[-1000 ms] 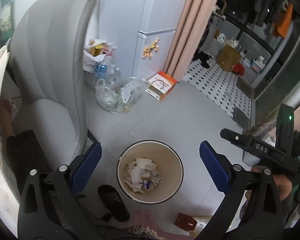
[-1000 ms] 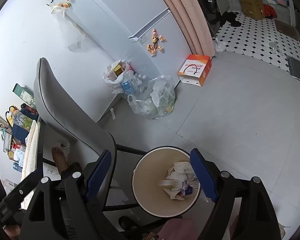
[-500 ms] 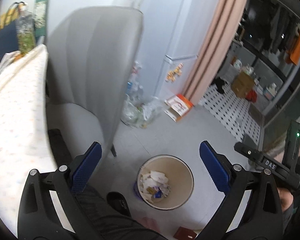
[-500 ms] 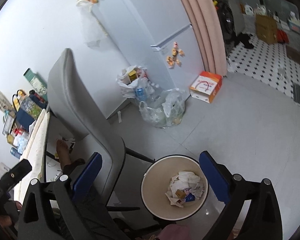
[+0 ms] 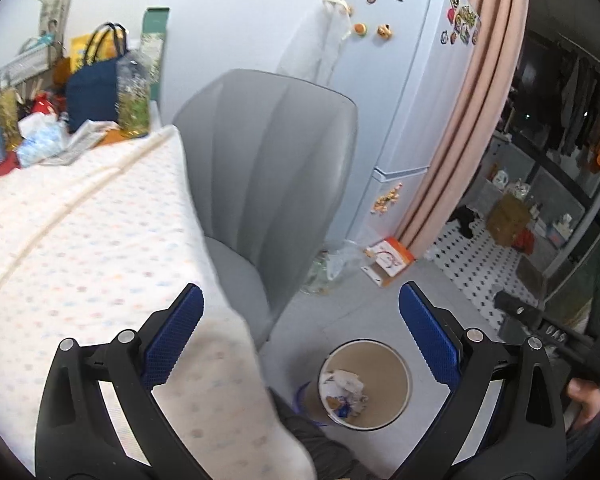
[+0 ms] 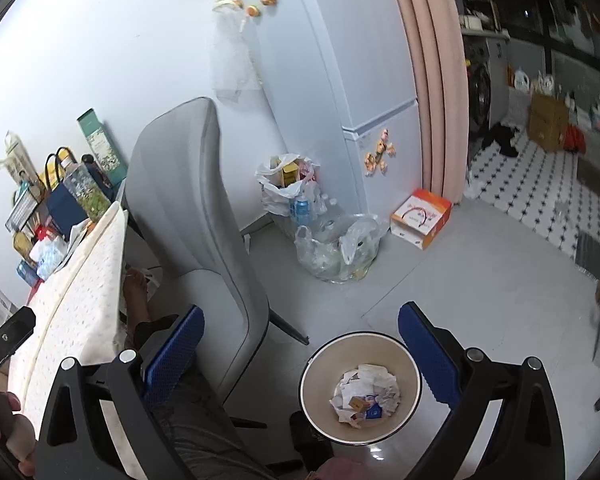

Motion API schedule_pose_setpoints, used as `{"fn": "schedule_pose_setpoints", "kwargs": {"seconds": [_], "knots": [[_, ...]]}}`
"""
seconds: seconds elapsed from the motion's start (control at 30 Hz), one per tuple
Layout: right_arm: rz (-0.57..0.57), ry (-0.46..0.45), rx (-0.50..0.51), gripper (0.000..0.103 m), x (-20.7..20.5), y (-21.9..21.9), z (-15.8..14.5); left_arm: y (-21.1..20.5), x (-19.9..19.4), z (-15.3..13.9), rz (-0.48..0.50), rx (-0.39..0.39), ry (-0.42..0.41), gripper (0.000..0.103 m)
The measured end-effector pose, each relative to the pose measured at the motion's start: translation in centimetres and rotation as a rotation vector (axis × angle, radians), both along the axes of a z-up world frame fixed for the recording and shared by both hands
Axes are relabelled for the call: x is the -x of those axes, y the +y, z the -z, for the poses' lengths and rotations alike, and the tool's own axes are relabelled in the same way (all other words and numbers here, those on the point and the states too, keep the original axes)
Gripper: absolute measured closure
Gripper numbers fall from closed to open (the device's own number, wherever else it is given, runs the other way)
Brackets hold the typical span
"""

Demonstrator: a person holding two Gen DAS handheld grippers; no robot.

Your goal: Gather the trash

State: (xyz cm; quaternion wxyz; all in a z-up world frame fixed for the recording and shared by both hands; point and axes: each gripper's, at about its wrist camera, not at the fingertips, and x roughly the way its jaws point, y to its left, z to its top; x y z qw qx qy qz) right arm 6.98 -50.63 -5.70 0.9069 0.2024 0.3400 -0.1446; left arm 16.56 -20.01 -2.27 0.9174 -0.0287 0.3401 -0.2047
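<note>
A round cream trash bin (image 5: 396, 360) stands on the grey floor with crumpled paper and wrappers (image 5: 346, 392) inside; it also shows in the right wrist view (image 6: 320, 372) with the same trash (image 6: 366, 394). My left gripper (image 5: 298, 332) is open and empty, high above the table edge and the bin. My right gripper (image 6: 298, 340) is open and empty, above the bin and the chair. The right gripper's body shows at the right edge of the left wrist view (image 5: 552, 332).
A grey chair (image 5: 268, 184) stands between a table with a dotted cloth (image 5: 80, 240) and the bin. Bags and packets (image 5: 92, 92) crowd the table's far end. Plastic bags of bottles (image 6: 336, 244), an orange box (image 6: 420, 216) and a fridge (image 6: 352, 80) lie beyond.
Both grippers have risen and tilted up from the bin. The table and its clutter have come into the left wrist view, and the bin looks smaller and lower.
</note>
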Motion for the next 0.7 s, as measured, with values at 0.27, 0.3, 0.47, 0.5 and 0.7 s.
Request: {"fn": "schedule_pose_setpoints", "kwargs": {"seconds": [0.27,0.3,0.47,0.5,0.7], "knots": [[-0.048,-0.040,0.120,0.008,1.7,5.2,-4.6,4.0,3.2,-3.5,-0.046,0.005,-0.070,0.006],[-0.053,-0.038,0.134,0.008,1.7,5.7,-5.0,4.6,3.7,-3.9,-0.057,0.004,-0.080,0.006],[-0.048,-0.047,0.181,0.008,2.8,8.5,-7.6,7.5,6.0,-5.7,-0.104,0.020,-0.124,0.006],[-0.063,-0.057,0.179,0.008,3.0,9.0,-8.0,8.0,6.3,-6.1,-0.113,0.021,-0.134,0.006],[-0.142,-0.125,0.189,0.008,4.4,12.3,-10.4,11.4,9.3,-7.5,-0.170,0.061,-0.182,0.006]]}}
